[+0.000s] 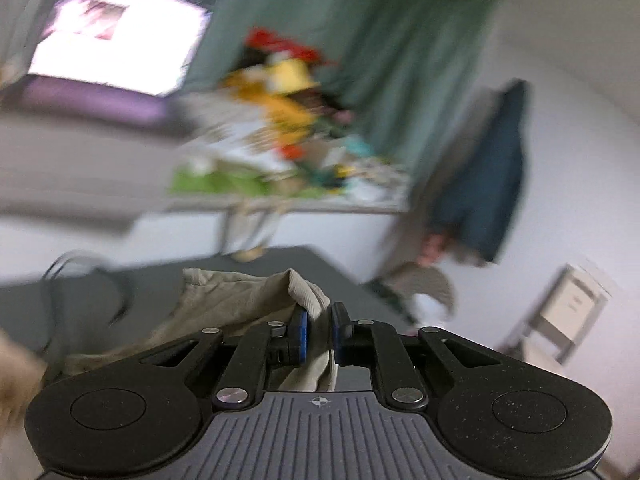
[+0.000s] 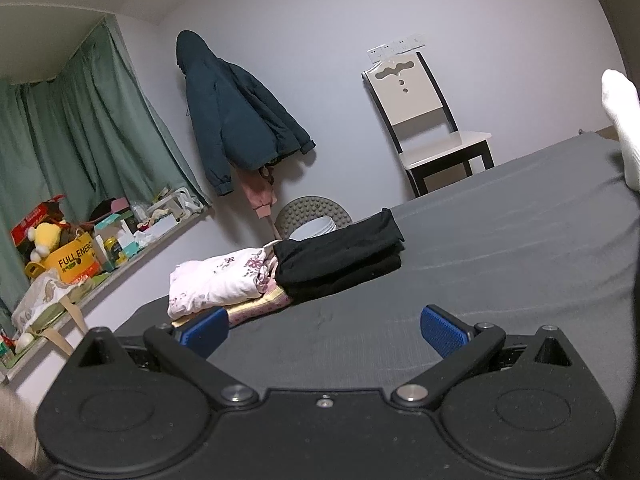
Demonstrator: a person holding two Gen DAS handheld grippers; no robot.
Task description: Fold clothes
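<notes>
Left gripper (image 1: pixel 319 334): pads clamped on beige garment (image 1: pixel 240 300), raised over grey bed (image 1: pixel 328 272) | Right gripper (image 2: pixel 323 330): fingers spread, empty | Folded stack (image 2: pixel 288 268): on bed, ahead.

windowsill clutter (image 1: pixel 288 128) – blurred, sock (image 2: pixel 622 120) – cropped

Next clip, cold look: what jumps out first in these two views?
In the left wrist view, the left gripper is shut on a beige garment lifted off the dark grey bed; the background is motion-blurred. In the right wrist view, the right gripper is open and empty over the bed, facing folded clothes: a black pile beside a pink floral one.
</notes>
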